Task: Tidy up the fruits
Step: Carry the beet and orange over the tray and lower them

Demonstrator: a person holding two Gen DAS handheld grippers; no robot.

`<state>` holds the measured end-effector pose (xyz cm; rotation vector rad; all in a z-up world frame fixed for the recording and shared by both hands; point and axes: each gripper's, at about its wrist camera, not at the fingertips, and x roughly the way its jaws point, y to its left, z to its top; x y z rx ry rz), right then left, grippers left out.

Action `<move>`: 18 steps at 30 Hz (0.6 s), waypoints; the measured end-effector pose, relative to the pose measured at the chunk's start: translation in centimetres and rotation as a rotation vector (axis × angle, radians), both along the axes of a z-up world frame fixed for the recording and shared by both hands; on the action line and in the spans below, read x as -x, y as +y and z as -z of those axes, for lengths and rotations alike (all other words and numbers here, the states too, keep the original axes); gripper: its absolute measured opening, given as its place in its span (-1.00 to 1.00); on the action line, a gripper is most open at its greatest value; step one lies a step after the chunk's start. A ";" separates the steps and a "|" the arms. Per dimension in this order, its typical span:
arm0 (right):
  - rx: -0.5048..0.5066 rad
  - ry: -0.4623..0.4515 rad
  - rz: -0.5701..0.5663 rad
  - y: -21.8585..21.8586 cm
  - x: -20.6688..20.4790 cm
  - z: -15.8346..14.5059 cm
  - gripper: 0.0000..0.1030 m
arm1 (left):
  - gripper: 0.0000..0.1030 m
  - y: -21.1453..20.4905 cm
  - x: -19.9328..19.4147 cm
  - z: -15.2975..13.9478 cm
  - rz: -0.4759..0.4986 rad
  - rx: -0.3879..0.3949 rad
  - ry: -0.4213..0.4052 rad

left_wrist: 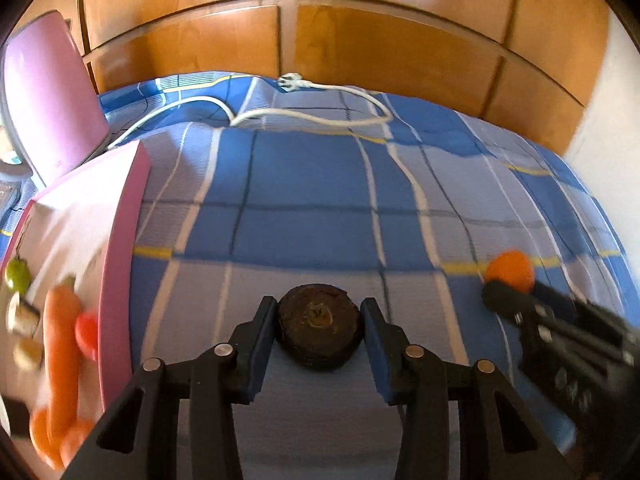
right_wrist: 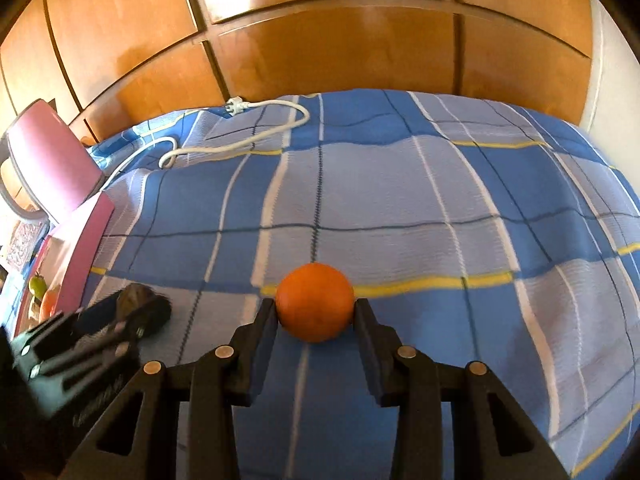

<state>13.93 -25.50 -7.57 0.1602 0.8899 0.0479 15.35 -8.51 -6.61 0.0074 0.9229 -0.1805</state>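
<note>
A dark brown round fruit [left_wrist: 320,330] sits between the fingers of my left gripper [left_wrist: 320,312], which is shut on it just above the blue checked bedspread [left_wrist: 320,200]. An orange [right_wrist: 315,303] sits between the fingers of my right gripper [right_wrist: 316,306], which is shut on it. The orange [left_wrist: 512,270] and right gripper [left_wrist: 510,294] also show at the right of the left wrist view. The left gripper [right_wrist: 138,308] with the dark fruit [right_wrist: 134,296] shows at the left of the right wrist view. A pink box [left_wrist: 120,240] at the left holds carrots [left_wrist: 60,340], a green fruit [left_wrist: 18,274] and a red one [left_wrist: 88,334].
A white power cord [left_wrist: 312,116] with a plug lies across the far side of the bed. The box's pink lid [left_wrist: 52,96] stands open at the far left. Wooden wardrobe doors [left_wrist: 360,40] rise behind the bed. A white wall [left_wrist: 608,112] is at the right.
</note>
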 end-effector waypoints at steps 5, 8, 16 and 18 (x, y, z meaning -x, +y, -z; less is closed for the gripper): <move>0.002 0.011 -0.011 -0.7 2.5 0.1 -0.24 | -0.17 -0.1 3.8 0.0 0.028 0.018 -0.014; 0.010 0.011 -0.026 -0.7 3.9 0.3 -0.25 | -0.17 0.1 5.4 0.0 0.038 0.023 -0.030; -0.010 -0.009 -0.025 -1.1 5.6 0.5 -0.24 | -0.14 0.7 7.0 0.4 0.035 0.029 -0.056; -0.013 -0.014 -0.026 -1.1 5.5 0.5 -0.24 | -0.14 0.6 7.0 0.5 0.037 0.023 -0.061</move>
